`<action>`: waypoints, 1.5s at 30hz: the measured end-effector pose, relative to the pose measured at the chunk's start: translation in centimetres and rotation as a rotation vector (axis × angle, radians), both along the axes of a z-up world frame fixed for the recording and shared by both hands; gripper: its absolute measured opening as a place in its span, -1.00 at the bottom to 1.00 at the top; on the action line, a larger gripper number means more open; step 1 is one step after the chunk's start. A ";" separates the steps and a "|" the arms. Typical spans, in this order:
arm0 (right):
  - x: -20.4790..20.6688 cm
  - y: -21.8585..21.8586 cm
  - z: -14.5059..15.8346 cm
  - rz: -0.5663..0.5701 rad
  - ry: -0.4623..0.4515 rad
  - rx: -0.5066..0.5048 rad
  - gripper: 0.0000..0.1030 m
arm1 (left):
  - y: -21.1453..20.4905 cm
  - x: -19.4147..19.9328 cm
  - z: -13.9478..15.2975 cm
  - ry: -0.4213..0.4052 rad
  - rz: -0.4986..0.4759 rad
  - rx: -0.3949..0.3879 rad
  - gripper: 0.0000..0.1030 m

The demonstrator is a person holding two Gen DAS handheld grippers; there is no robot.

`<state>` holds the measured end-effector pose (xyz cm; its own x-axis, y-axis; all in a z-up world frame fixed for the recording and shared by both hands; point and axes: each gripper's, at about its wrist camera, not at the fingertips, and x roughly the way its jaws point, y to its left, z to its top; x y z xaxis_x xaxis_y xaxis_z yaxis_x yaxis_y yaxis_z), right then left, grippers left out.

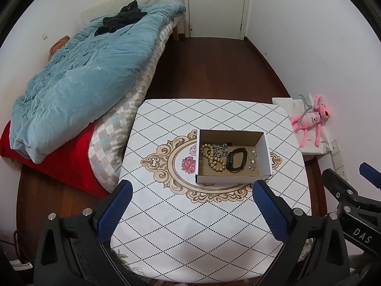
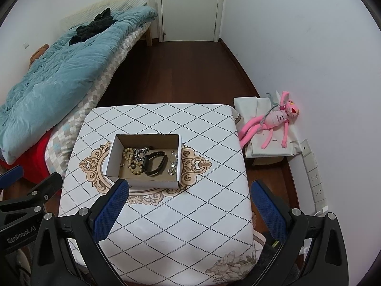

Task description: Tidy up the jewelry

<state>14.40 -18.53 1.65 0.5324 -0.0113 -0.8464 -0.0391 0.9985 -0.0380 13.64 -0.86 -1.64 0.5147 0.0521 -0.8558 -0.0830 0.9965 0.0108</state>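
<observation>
Left gripper (image 1: 191, 196): blue textured pads spread wide, holding nothing; hangs above the near part of the table.

Right gripper (image 2: 189, 194): likewise wide open and empty, its left pad (image 2: 112, 211) reaching almost to the box's near wall. By these views it looks the nearer of the two.

Box (image 1: 229, 178): shallow open cardboard tray, white outside, brown inside; sits mid-table, ahead of both grippers, long side running left to right.

Contents, left to right:
- bead bracelet (image 1: 213, 158), round wooden-looking beads, coiled;
- chain (image 1: 220, 149), silver metal links, partly overlapping the beads;
- black band (image 1: 235, 159), smooth loop, long axis running front to back;
- small sparkly piece (image 1: 252, 158), stones on a fine chain, type unclear.

Table (image 1: 190, 226): white cloth, black dotted diamond grid, beige ornamental medallion under the box.
</observation>
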 end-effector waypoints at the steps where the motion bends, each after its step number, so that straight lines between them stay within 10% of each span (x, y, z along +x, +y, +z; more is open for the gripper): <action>1: 0.0 0.0 0.0 0.000 0.000 0.000 1.00 | 0.0 0.0 0.0 -0.001 -0.002 -0.001 0.99; 45: 0.0 0.2 0.1 0.018 0.017 -0.006 1.00 | 0.1 -0.4 -0.1 0.008 0.001 -0.014 0.99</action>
<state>14.43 -18.34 1.71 0.5183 -0.0073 -0.8552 -0.0579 0.9974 -0.0436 13.28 -0.73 -1.70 0.5079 0.0404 -0.8605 -0.0841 0.9965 -0.0029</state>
